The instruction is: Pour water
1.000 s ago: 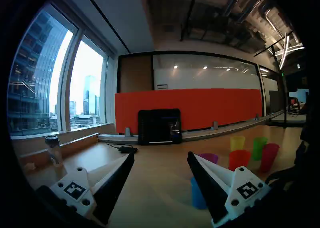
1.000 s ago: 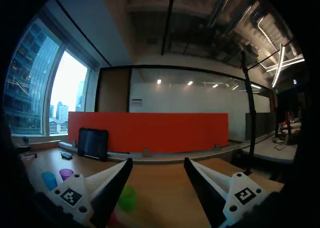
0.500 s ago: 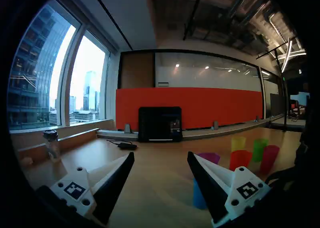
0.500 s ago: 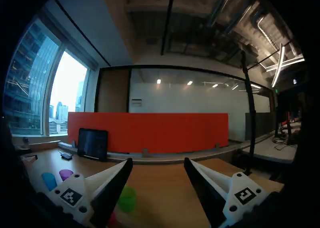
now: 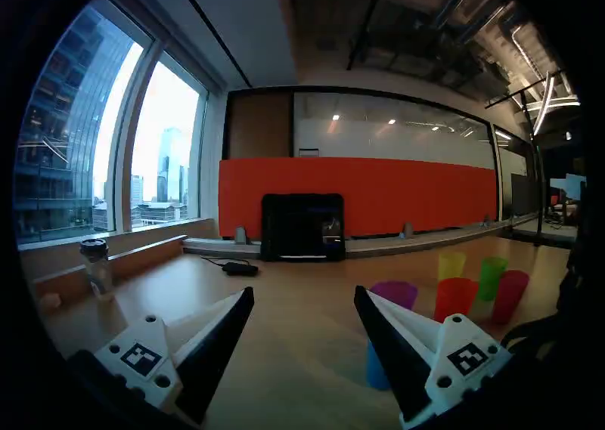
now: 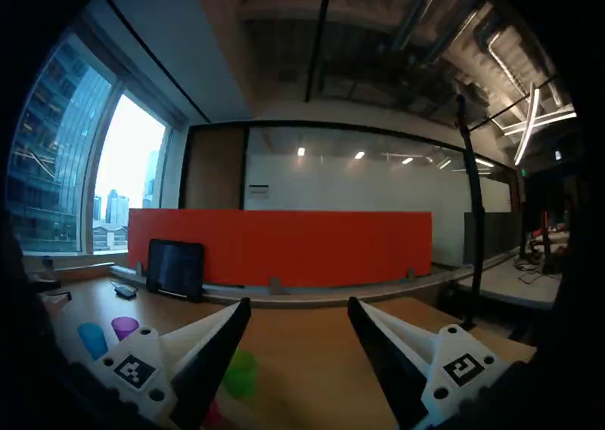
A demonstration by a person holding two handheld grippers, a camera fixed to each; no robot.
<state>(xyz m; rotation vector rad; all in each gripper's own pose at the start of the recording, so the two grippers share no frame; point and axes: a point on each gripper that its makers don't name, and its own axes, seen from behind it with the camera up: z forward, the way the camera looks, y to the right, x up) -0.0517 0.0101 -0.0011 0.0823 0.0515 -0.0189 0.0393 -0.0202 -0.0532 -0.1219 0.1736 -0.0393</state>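
Observation:
A clear water bottle (image 5: 96,269) with a dark cap stands at the far left of the wooden table, by the window ledge. Several plastic cups sit to the right: purple (image 5: 395,294), blue (image 5: 376,363) partly behind my finger, orange (image 5: 454,298), yellow (image 5: 451,265), green (image 5: 492,277) and pink (image 5: 510,295). My left gripper (image 5: 304,309) hovers open over the table with nothing between its fingers. My right gripper (image 6: 299,318) is open too, above the table; its view has the blue cup (image 6: 94,340), purple cup (image 6: 125,328) and green cup (image 6: 240,373) low at the left.
A black tablet (image 5: 303,227) leans against the orange divider (image 5: 363,199) at the back of the table (image 5: 295,332). A small dark adapter with a cable (image 5: 239,268) lies in front of it. Tall windows run along the left.
The left gripper view has tilted slightly, so the bottle, tablet and cups sit a little differently in frame. The right gripper view is nearly unchanged. Both stay open.

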